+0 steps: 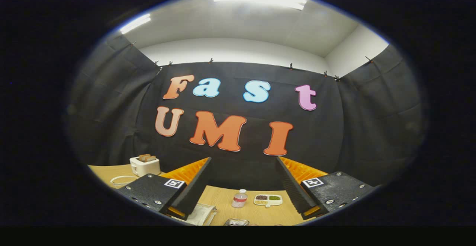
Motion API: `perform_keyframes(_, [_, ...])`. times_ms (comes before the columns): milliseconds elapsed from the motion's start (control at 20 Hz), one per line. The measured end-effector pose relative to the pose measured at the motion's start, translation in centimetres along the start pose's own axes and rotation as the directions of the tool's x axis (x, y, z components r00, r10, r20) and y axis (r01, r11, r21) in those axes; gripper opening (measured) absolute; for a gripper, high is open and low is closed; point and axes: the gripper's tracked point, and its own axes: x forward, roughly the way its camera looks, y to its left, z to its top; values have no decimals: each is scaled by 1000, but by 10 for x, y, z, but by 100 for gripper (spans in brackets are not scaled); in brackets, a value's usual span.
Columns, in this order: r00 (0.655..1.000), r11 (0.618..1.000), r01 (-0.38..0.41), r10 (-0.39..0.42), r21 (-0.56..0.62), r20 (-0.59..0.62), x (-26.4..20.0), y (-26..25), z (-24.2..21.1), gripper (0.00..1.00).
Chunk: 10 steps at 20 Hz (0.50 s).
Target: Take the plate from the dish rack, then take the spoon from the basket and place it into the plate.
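Spread wide and empty, the tool [243,181] hangs above the tabletop [223,197]; aimed high, it risks hitting the bottle [239,198] when descending.

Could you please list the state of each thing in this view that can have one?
gripper: open, fingers wide apart, nothing between them
toaster: upright on the table, bread in its slots
bottle: upright, cap on, between and beyond the fingers
divided dish: flat on the table, compartments filled
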Motion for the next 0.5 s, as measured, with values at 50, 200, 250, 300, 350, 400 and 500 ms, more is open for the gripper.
perform_keyframes(50, [1000,1000,4,-4,1,-6,0,-1,-2,99])
perform_keyframes(200, [1000,1000,5,-5,17,-20,4,4,-7,99])
perform_keyframes(250, [1000,1000,7,-6,22,-22,5,6,-8,99])
perform_keyframes(300, [1000,1000,8,-7,28,-25,6,9,-8,99])
perform_keyframes(350, [999,999,6,-5,38,-32,7,12,-10,99])
perform_keyframes(400, [999,999,1,1,48,-41,8,17,-14,99])
perform_keyframes(500, [998,998,-8,13,68,-64,9,26,-22,99])
